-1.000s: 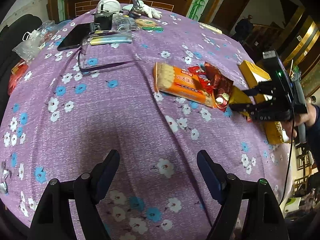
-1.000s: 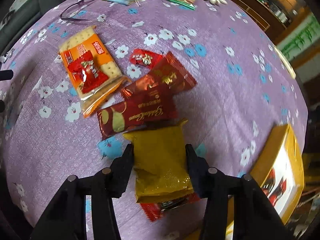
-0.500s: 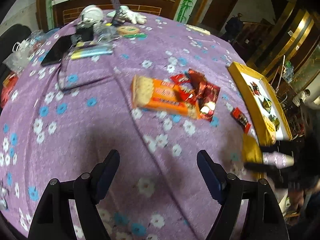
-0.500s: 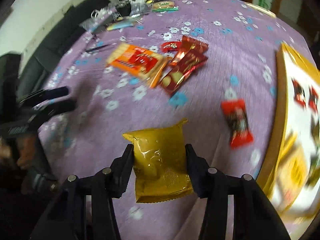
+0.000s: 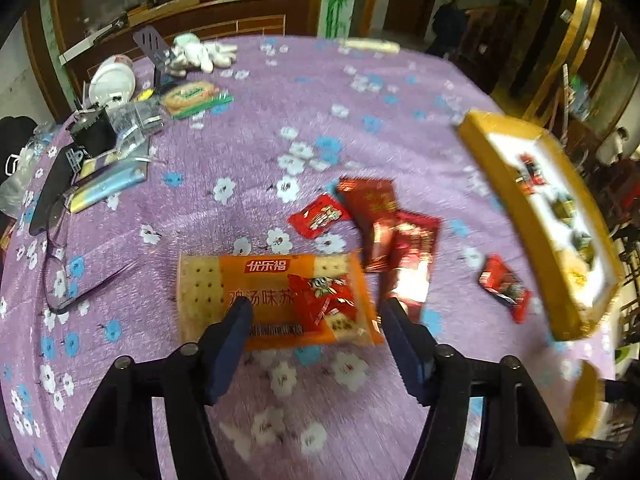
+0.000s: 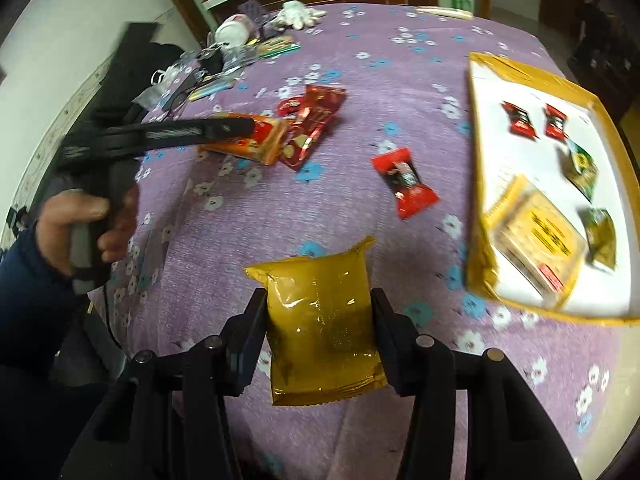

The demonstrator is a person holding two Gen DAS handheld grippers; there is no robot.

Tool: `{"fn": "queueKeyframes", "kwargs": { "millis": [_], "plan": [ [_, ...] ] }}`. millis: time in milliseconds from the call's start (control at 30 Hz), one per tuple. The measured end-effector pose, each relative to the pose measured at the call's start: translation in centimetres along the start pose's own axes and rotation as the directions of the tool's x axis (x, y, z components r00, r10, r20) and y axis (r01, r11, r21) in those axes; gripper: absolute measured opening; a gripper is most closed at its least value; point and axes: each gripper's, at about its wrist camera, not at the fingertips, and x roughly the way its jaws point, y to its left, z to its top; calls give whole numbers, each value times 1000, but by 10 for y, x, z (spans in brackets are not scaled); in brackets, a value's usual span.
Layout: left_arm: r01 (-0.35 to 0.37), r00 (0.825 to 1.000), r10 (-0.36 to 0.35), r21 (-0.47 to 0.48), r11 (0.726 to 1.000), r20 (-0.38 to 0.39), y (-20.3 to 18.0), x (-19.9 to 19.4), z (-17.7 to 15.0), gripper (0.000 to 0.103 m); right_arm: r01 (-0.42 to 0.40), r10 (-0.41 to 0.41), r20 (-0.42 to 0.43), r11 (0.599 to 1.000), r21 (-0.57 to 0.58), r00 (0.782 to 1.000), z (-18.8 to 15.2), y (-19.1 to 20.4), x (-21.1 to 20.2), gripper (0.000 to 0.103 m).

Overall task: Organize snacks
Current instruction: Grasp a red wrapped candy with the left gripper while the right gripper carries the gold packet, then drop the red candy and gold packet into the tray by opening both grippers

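Here the right claw (image 6: 318, 320) pinches a glossy gold packet (image 6: 322, 328); the left claw (image 5: 314, 324) is spread over a flat orange cracker pack (image 5: 276, 300) on the flowered bench (image 5: 248, 168).

Bare hand (image 6: 86, 226), seemingly navy sleeve (image 6: 28, 300).

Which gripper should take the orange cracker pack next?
Left. The left gripper has its jaws open right over the orange cracker pack. The right gripper is shut on the gold packet, nearer the yellow tray.
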Motion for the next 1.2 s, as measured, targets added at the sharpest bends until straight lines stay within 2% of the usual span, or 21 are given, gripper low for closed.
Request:
{"fn": "queueKeyframes", "kwargs": {
  "millis": [33,100,167,267,333,467,700,933,1200],
  "plan": [
    [-14,1000,14,8,1000,23,-1,1,0,66,4,-4,5,1000,2,1000,-2,-2,-2,49],
    [-46,998,45,23,999,45,-4,3,3,46,14,-14,19,1000,14,1000,-4,-6,-7,49],
    [-27,998,26,6,1000,55,-1,2,3,34,14,-14,26,999,32,1000,-6,-10,-11,49],
    [-5,997,8,-33,999,73,5,-1,-2,31,12,-15,38,998,63,999,-8,-18,-14,49],
    [27,996,-22,-58,998,82,8,-5,-5,24,15,-19,49,997,79,999,-7,-23,-17,49],
    [64,994,-57,-75,995,91,2,-15,-12,24,12,-19,71,995,103,997,-6,-30,-21,49],
    [142,985,-138,-28,990,102,-33,-33,-12,24,-2,-11,80,986,164,997,-4,-49,-19,49],
    [217,970,-222,57,974,100,-89,-47,-2,24,5,-29,100,972,233,995,-5,-77,-24,49],
    [312,945,-324,159,937,52,-166,-44,10,24,63,-108,123,944,324,987,-8,-128,-39,49]
  ]
}}
